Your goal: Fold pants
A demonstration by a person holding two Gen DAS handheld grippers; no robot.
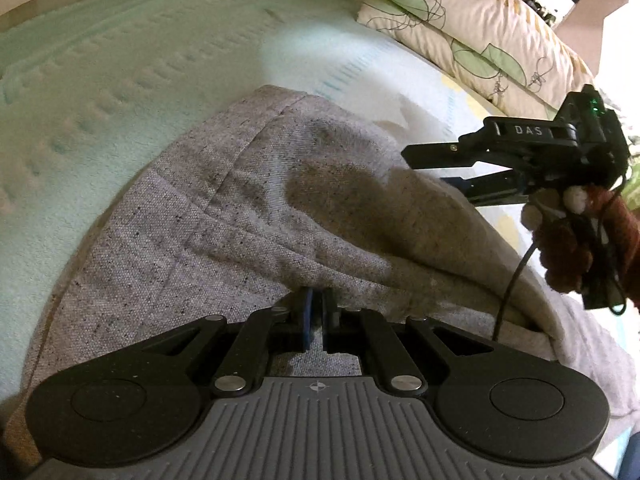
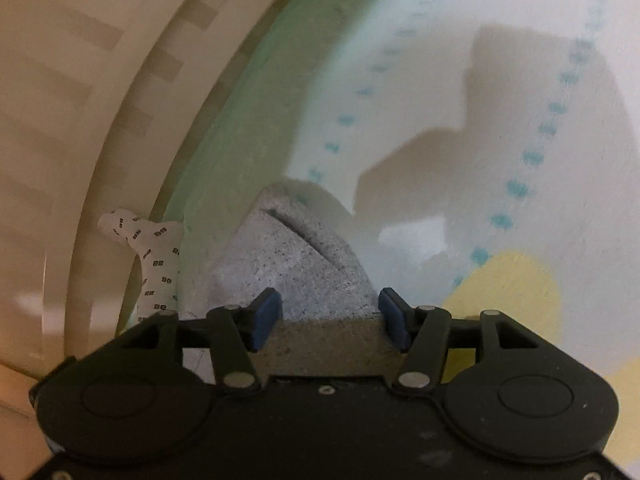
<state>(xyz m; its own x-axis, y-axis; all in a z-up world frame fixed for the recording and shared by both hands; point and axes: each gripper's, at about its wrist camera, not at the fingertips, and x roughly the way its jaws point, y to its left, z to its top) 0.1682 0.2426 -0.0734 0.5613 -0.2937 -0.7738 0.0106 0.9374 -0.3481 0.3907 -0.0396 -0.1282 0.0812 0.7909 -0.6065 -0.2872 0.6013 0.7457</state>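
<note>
Grey speckled pants (image 1: 248, 208) lie on a pale green and white bed cover (image 1: 120, 80). My left gripper (image 1: 318, 320) is shut on a fold of the pants at their near edge and holds it raised. My right gripper (image 1: 436, 166) shows at the right of the left wrist view, its fingers wide apart over the pants' far right side. In the right wrist view the right gripper (image 2: 328, 316) is open, with a part of the pants (image 2: 296, 264) lying between its blue pads (image 2: 266, 312).
A patterned cream pillow (image 1: 480, 28) lies at the bed's head, top right. In the right wrist view a white printed cloth (image 2: 154, 256) hangs at the bed's edge, with a striped beige floor (image 2: 60, 120) beyond it. A yellow patch (image 2: 512, 284) marks the bed cover.
</note>
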